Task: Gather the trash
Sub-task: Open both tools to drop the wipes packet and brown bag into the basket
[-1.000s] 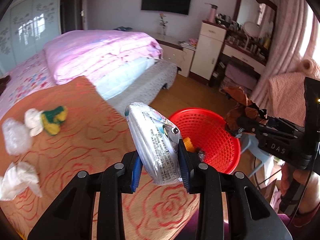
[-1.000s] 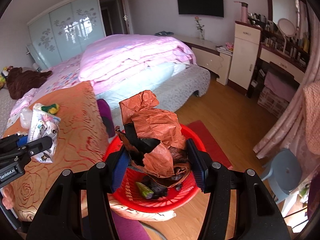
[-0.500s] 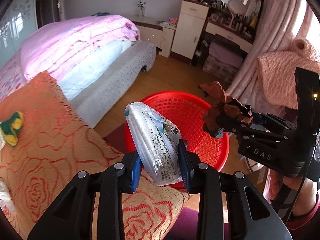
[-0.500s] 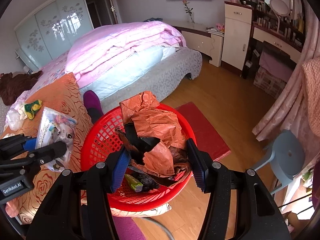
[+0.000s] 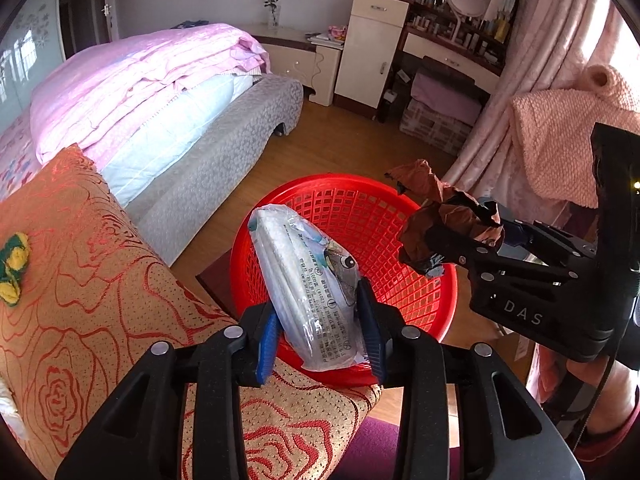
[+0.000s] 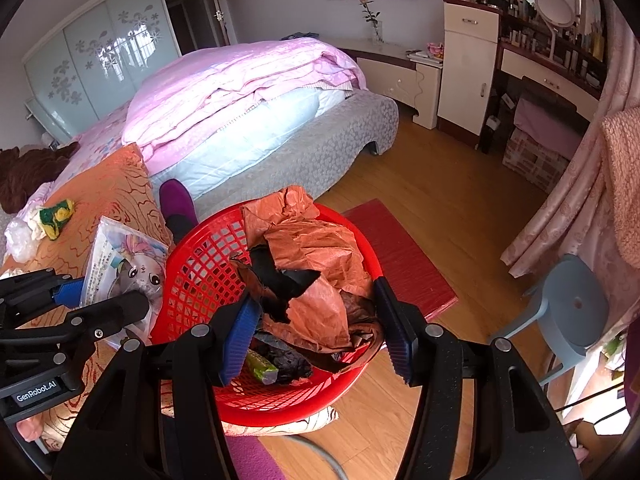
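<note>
My left gripper (image 5: 320, 332) is shut on a clear plastic snack packet (image 5: 308, 280) with a cartoon print, held at the near rim of the red mesh basket (image 5: 360, 208). My right gripper (image 6: 316, 336) is shut on crumpled orange-brown and black wrapping (image 6: 316, 272), held over the same basket (image 6: 200, 264), which holds a green wrapper (image 6: 262, 368) and dark scraps. The right gripper with its wrapping (image 5: 448, 220) shows in the left wrist view, and the left gripper's packet (image 6: 120, 264) shows in the right wrist view.
An orange rose-patterned cloth (image 5: 80, 280) covers the surface at left, with a green-yellow scrap (image 5: 14, 264) and white plastic (image 6: 18, 240) on it. A bed with pink quilt (image 5: 140, 80) lies behind. A blue stool (image 6: 568, 312) and red mat (image 6: 400, 256) sit on the wooden floor.
Both grippers have moved toward the red basket with their loads still held. The left packet now sits over the basket's near rim, and the right wrapping hangs lower over the basket.
</note>
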A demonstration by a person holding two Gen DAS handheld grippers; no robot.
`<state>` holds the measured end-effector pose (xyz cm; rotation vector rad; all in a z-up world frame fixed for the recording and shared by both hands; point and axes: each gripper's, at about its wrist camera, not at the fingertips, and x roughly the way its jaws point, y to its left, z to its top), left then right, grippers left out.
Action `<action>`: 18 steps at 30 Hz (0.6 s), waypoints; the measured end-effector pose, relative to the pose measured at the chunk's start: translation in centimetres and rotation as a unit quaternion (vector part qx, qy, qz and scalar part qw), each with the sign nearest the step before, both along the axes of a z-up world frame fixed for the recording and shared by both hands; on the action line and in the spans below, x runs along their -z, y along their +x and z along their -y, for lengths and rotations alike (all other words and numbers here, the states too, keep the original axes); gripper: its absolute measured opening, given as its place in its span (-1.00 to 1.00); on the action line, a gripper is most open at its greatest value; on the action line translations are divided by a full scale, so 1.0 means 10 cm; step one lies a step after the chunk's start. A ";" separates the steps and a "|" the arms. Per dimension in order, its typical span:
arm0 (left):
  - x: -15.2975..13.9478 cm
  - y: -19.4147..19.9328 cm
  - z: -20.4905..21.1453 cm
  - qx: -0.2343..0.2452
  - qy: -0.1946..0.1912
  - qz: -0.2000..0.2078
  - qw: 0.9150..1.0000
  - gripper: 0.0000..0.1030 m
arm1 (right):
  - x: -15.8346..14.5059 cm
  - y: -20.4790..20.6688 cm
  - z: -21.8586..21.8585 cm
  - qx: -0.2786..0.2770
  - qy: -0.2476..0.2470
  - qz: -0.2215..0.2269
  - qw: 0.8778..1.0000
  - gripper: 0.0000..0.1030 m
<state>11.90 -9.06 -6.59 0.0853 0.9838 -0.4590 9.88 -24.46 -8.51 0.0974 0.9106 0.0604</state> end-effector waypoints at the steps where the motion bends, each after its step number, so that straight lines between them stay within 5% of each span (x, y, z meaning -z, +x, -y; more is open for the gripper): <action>1: 0.00 0.00 0.00 -0.001 -0.002 -0.001 1.000 -0.22 | 0.00 0.00 0.00 0.001 0.001 0.000 1.000 0.09; 4: -0.02 -0.01 -0.02 -0.004 -0.005 0.006 1.000 -0.07 | 0.03 0.01 0.01 0.003 0.001 -0.001 1.000 0.10; 9: -0.06 -0.03 -0.08 -0.011 -0.003 0.015 1.000 -0.02 | 0.03 -0.01 0.04 0.005 0.006 0.001 1.000 0.26; 18: -0.14 -0.12 -0.24 -0.037 -0.002 0.033 0.999 0.01 | -0.03 -0.05 0.05 0.005 0.005 0.012 1.000 0.27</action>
